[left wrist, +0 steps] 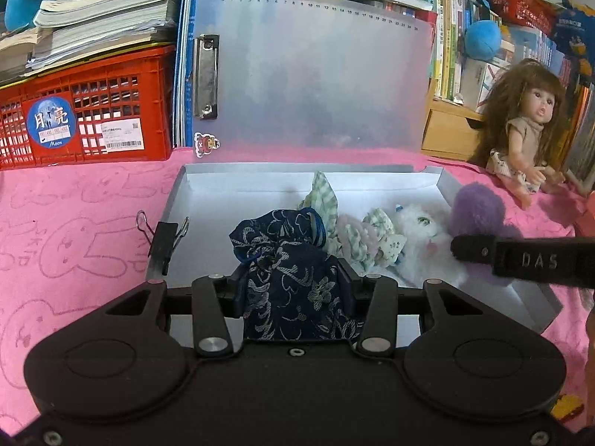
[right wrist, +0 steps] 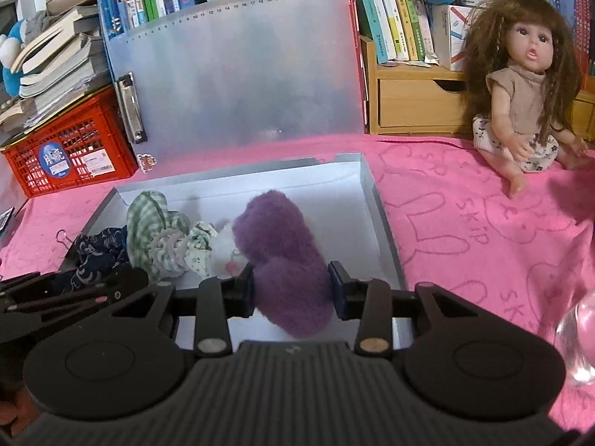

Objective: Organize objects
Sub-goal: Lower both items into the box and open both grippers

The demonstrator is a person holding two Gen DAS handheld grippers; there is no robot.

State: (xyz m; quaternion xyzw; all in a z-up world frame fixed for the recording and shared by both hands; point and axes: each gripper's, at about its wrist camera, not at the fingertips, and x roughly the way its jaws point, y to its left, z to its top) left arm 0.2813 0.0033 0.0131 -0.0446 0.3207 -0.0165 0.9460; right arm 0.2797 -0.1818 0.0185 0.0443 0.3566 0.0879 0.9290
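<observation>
An open grey file box (left wrist: 174, 200) lies on the pink cloth; its wall also shows in the right wrist view (right wrist: 375, 200). My left gripper (left wrist: 290, 290) is shut on a navy patterned drawstring pouch (left wrist: 290, 271) over the box's near left part. My right gripper (right wrist: 292, 291) is shut on a purple plush toy (right wrist: 275, 230) over the box's near middle; the toy also shows in the left wrist view (left wrist: 476, 208). A green checked cloth bundle (right wrist: 148, 223) and a white plush (left wrist: 420, 230) lie in the box between them.
The box's translucent lid (left wrist: 312, 74) stands upright behind it. A black binder clip (left wrist: 163, 241) grips the box's left wall. A doll (right wrist: 528, 93) sits at the right. A red crate (left wrist: 85, 119) under stacked books stands at the left. A clear glass object (right wrist: 576, 342) is near right.
</observation>
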